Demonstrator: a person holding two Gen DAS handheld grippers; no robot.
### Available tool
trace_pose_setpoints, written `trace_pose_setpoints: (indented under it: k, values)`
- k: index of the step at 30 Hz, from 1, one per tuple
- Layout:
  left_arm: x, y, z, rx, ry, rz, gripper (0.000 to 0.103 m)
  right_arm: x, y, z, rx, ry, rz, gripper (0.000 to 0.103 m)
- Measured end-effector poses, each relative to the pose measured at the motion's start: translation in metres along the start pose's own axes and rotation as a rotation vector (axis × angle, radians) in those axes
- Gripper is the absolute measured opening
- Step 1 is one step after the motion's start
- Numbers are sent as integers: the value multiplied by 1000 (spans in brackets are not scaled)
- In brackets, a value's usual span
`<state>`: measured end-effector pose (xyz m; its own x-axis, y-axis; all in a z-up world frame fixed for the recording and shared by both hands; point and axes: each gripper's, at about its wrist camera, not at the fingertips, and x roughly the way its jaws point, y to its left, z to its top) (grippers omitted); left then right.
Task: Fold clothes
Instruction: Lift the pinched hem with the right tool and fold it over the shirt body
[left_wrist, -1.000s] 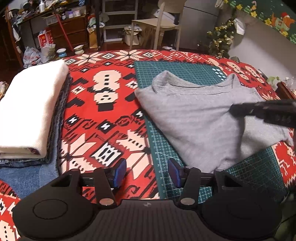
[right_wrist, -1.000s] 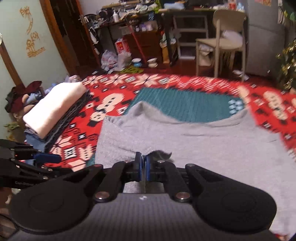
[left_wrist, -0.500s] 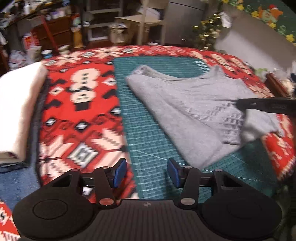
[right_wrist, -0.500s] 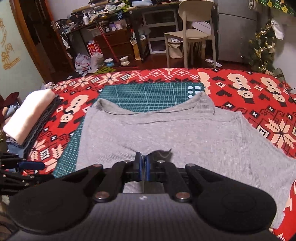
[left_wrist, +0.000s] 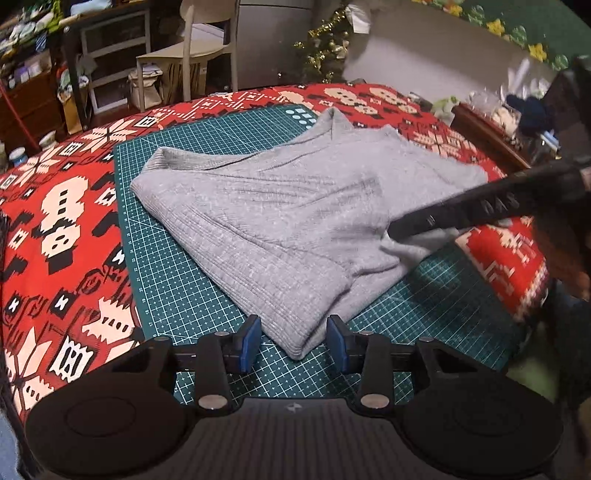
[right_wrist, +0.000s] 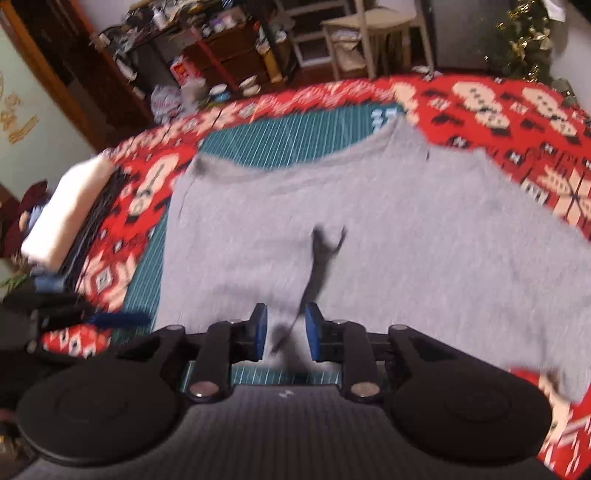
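Observation:
A grey knit sweater (left_wrist: 295, 214) lies partly folded on a green cutting mat (left_wrist: 166, 266). My left gripper (left_wrist: 291, 341) is open, its blue pads on either side of the sweater's near folded corner, not closed on it. My right gripper (right_wrist: 282, 334) is open just above the sweater's near hem (right_wrist: 332, 240), with a fold of grey cloth between the pads but not clamped. The right gripper also shows in the left wrist view (left_wrist: 461, 210) as a dark bar over the sweater's right side. The right wrist view is blurred.
A red patterned blanket (left_wrist: 66, 229) covers the surface under the mat. A stack of folded clothes with a white top (right_wrist: 62, 218) sits at the left. A chair (left_wrist: 192, 48), shelves and a small Christmas tree (left_wrist: 328, 48) stand beyond the far edge.
My right gripper was shut on the sweater's hem and has opened, letting the cloth go. My left gripper has moved right, up to the sweater's near corner.

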<state>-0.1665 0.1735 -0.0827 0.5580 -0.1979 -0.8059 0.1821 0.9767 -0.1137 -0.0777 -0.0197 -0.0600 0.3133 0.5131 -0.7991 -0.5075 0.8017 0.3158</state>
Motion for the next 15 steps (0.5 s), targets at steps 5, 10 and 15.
trace_pose_setpoints:
  k: [5, 10, 15]
  values:
    - [7, -3, -4, 45, 0, 48, 19, 9, 14, -10, -58, 27, 28, 24]
    - [6, -3, -6, 56, -11, 71, 7, 7, 15, -12, -101, 44, -11, 2]
    - [3, -6, -11, 84, -3, 85, 7, -3, 12, -19, -119, 61, -18, 2]
